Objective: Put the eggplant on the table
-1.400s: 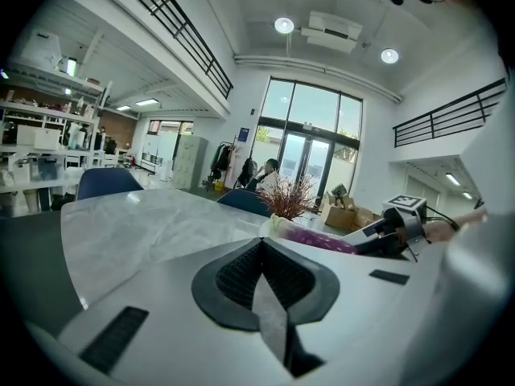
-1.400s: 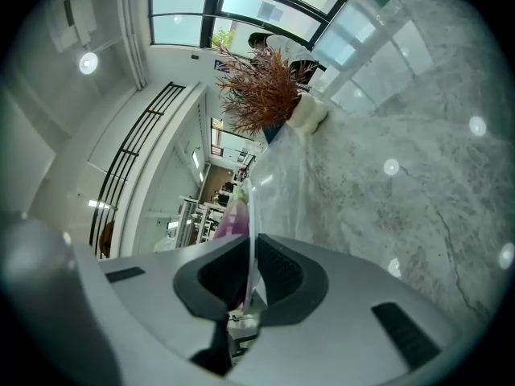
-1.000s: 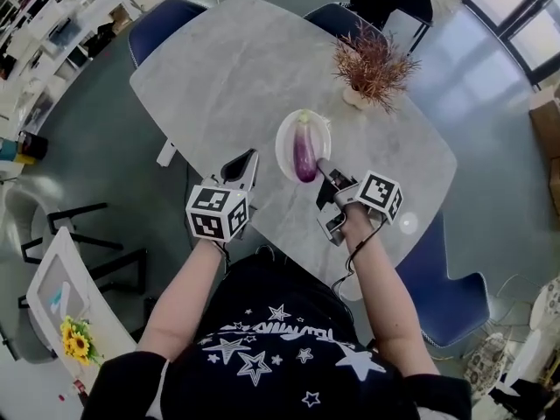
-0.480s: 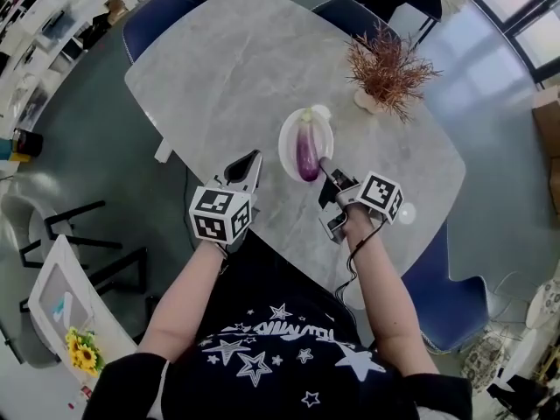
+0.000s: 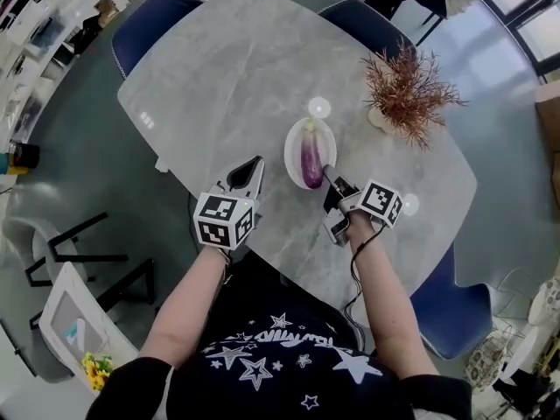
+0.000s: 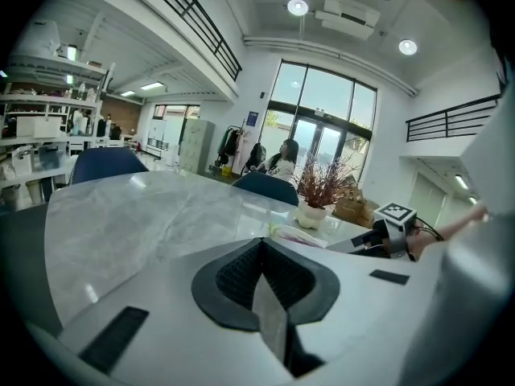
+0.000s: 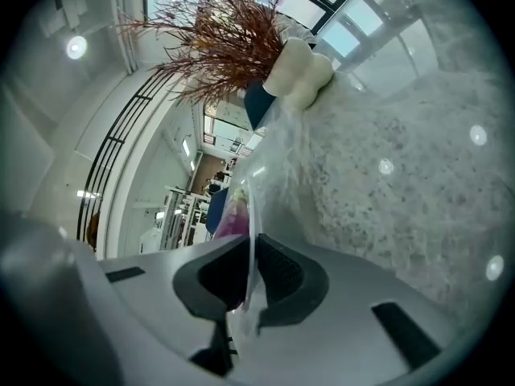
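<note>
A purple eggplant (image 5: 311,161) lies on a small white plate (image 5: 297,147) near the middle of the grey marble table (image 5: 219,77). My right gripper (image 5: 328,178) is at the plate's near rim, and the thin plate edge (image 7: 269,163) runs between its shut jaws. In the right gripper view the eggplant (image 7: 234,215) shows just beyond the jaws (image 7: 248,252). My left gripper (image 5: 249,171) hovers over the table left of the plate, shut with nothing in it. In the left gripper view, its jaws (image 6: 261,276) are pressed together.
A dried reddish plant (image 5: 409,84) in a white vase (image 5: 381,118) stands to the right behind the plate. Blue chairs (image 5: 153,20) ring the table, one at the near right (image 5: 451,309). The table's near edge is close under both grippers.
The head view has shifted, so the table sits differently in frame. Both grippers keep their places relative to the plate, the right one still at its rim.
</note>
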Action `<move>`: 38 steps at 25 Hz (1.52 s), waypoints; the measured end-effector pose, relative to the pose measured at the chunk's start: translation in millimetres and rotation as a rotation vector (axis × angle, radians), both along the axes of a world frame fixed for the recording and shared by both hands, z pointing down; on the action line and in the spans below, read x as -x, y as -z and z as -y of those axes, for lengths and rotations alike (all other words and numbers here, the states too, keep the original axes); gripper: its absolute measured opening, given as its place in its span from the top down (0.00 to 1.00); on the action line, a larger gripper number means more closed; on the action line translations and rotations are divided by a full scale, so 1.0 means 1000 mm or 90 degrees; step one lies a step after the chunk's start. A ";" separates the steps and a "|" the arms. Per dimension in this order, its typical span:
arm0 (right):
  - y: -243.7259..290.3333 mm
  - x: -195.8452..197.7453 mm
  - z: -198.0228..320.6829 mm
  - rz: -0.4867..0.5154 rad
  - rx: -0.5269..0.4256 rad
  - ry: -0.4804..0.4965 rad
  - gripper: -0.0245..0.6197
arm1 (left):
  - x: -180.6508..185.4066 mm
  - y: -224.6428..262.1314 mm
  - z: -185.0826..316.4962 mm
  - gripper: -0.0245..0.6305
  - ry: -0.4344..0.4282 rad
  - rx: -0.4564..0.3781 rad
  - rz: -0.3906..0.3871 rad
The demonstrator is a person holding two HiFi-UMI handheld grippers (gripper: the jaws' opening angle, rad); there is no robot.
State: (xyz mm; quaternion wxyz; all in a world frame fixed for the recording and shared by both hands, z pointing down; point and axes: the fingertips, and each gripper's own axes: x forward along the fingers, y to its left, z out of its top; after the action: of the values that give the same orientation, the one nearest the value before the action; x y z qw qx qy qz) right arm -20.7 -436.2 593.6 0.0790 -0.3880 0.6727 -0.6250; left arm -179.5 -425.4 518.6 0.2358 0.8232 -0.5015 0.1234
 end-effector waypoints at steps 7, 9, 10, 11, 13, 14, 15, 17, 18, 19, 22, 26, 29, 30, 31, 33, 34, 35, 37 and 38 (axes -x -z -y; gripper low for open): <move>-0.019 0.002 0.008 -0.009 0.025 -0.001 0.91 | -0.002 -0.015 0.018 0.95 -0.016 0.017 -0.004; -0.020 0.005 0.011 -0.011 0.027 -0.002 0.91 | 0.000 -0.019 0.020 0.95 -0.017 0.022 -0.008; -0.021 0.007 0.012 -0.012 0.028 -0.002 0.91 | 0.001 -0.021 0.021 0.95 -0.018 0.025 -0.009; -0.021 0.008 0.012 -0.014 0.029 -0.002 0.91 | 0.002 -0.023 0.021 0.95 -0.019 0.027 -0.010; -0.023 0.009 0.012 -0.022 0.033 -0.003 0.91 | 0.001 -0.026 0.020 0.95 -0.022 0.033 -0.012; -0.024 0.008 0.011 -0.025 0.035 -0.004 0.91 | 0.000 -0.027 0.019 0.95 -0.024 0.036 -0.013; -0.025 0.007 0.011 -0.028 0.036 -0.005 0.91 | -0.001 -0.029 0.019 0.95 -0.026 0.038 -0.014; -0.027 0.005 0.010 -0.035 0.037 -0.009 0.91 | -0.003 -0.032 0.019 0.95 -0.029 0.042 -0.016; -0.027 0.004 0.010 -0.040 0.038 -0.012 0.91 | -0.004 -0.033 0.019 0.95 -0.030 0.044 -0.017; -0.028 0.003 0.010 -0.045 0.041 -0.017 0.91 | -0.006 -0.034 0.019 0.95 -0.031 0.045 -0.017; -0.029 -0.002 0.009 -0.047 0.061 -0.037 0.91 | -0.008 -0.034 0.017 0.95 -0.034 0.044 -0.020; -0.031 -0.002 0.010 -0.044 0.080 -0.049 0.91 | -0.005 -0.033 0.018 0.95 -0.034 0.044 -0.022; -0.033 -0.003 0.012 -0.049 0.084 -0.055 0.91 | -0.005 -0.033 0.020 0.95 -0.034 0.044 -0.023; -0.033 -0.003 0.012 -0.050 0.085 -0.056 0.91 | -0.005 -0.033 0.020 0.95 -0.033 0.044 -0.023; -0.032 -0.003 0.012 -0.050 0.086 -0.058 0.91 | -0.005 -0.032 0.020 0.95 -0.033 0.043 -0.023; -0.031 -0.003 0.012 -0.051 0.087 -0.060 0.91 | -0.004 -0.031 0.019 0.95 -0.032 0.044 -0.022; -0.031 -0.003 0.012 -0.054 0.088 -0.059 0.91 | -0.003 -0.031 0.019 0.95 -0.031 0.044 -0.022; -0.032 -0.003 0.012 -0.059 0.090 -0.057 0.91 | -0.003 -0.031 0.020 0.95 -0.031 0.044 -0.022; -0.034 -0.002 0.012 -0.070 0.092 -0.053 0.91 | -0.001 -0.032 0.021 0.95 -0.029 0.043 -0.021; -0.034 -0.001 0.012 -0.075 0.092 -0.050 0.91 | -0.001 -0.031 0.021 0.95 -0.029 0.042 -0.021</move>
State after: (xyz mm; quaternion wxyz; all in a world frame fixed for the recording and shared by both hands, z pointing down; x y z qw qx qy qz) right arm -19.5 -447.8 628.1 0.0357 -0.4549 0.6136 -0.6445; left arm -178.7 -446.5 550.0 0.2683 0.8278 -0.4747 0.1320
